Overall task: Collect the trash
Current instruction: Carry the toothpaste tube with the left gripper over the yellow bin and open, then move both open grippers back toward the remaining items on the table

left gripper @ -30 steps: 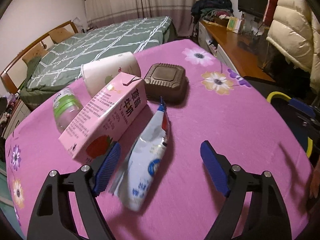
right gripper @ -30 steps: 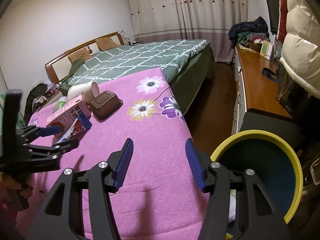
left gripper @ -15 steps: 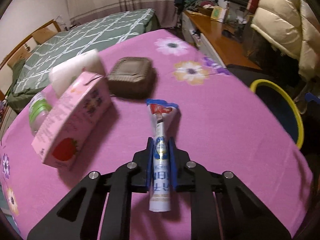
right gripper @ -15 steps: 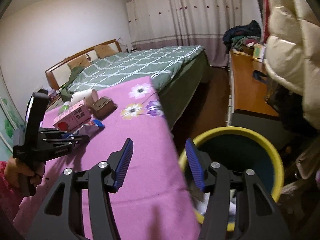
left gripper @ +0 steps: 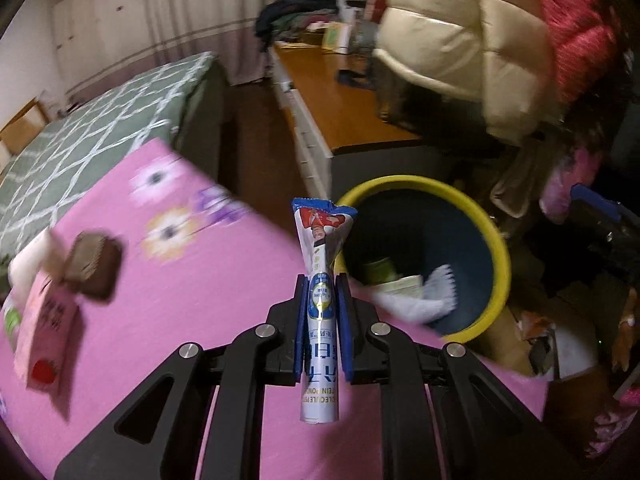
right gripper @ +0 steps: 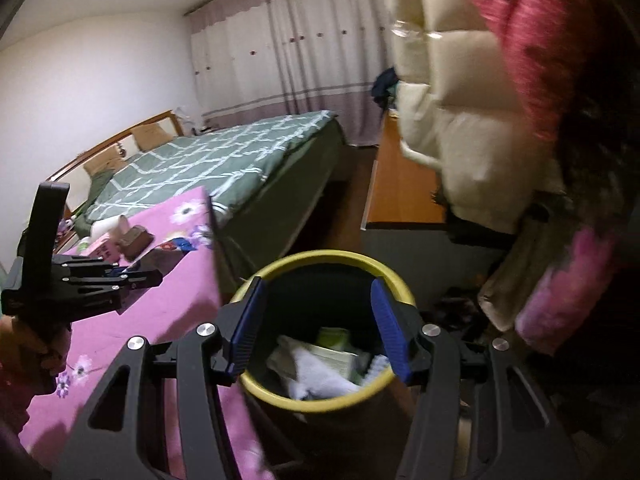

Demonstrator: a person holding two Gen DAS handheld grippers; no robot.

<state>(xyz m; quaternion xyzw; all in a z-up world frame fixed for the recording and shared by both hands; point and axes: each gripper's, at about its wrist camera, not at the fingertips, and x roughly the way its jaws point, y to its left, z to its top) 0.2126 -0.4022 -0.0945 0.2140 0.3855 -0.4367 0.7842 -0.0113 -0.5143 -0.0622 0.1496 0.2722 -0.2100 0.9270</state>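
Observation:
My left gripper [left gripper: 322, 284] is shut on a white and blue snack wrapper [left gripper: 322, 240], lifted off the pink tablecloth [left gripper: 200, 280]; the wrapper's top points at the yellow-rimmed bin [left gripper: 498, 256]. The bin holds white paper and a green carton. Back on the table lie a brown box [left gripper: 94, 270], a pink milk carton [left gripper: 46, 328], a white cup and a green-capped bottle. My right gripper [right gripper: 318, 322] is open with nothing between its fingers, hovering above the bin [right gripper: 332, 256]. In the right wrist view the left gripper [right gripper: 150, 276] sits over the table with the wrapper [right gripper: 176, 245] at its tip.
A green checked bed [right gripper: 224, 160] stands behind the table. A wooden desk [left gripper: 340, 108] runs along the right wall, with a cream puffer jacket [left gripper: 460, 36] and red garment hanging over it. Dark floor separates the bed, desk and bin.
My left gripper closed on the wrapper, lifted it and swung right toward the bin. My right gripper, still open, moved right from the table edge to above the bin.

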